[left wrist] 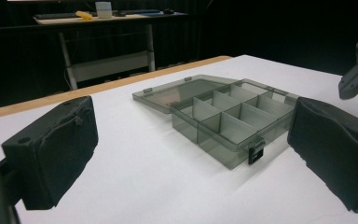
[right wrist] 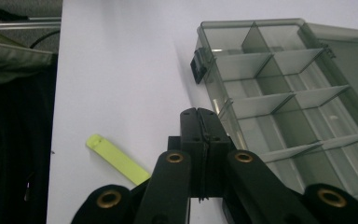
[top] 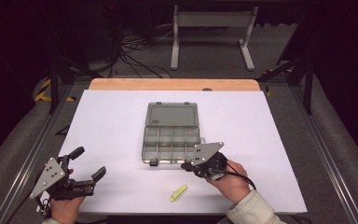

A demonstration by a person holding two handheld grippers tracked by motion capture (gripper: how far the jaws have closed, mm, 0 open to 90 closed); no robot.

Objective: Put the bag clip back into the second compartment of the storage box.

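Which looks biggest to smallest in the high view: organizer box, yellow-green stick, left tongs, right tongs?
1. Organizer box, lid open flat.
2. Left tongs and right tongs: much alike; the left look larger only because they stand open, so unranked.
3. Yellow-green stick.

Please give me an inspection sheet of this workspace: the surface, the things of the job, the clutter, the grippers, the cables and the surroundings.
Surface: white table top, wooden strip at the far edge.
Job's things: grey compartment box, lid open and lying flat, compartments look empty; yellow-green stick lies on the table, apart from the box.
Clutter: nothing seen.
Grippers: left gripper open, holding nothing; right gripper shut, nothing between its jaws, beside the box's near edge.
Cables: a black cable trails from the right gripper; loose cables on the floor beyond the table.
Surroundings: dark room, a white frame stand behind.
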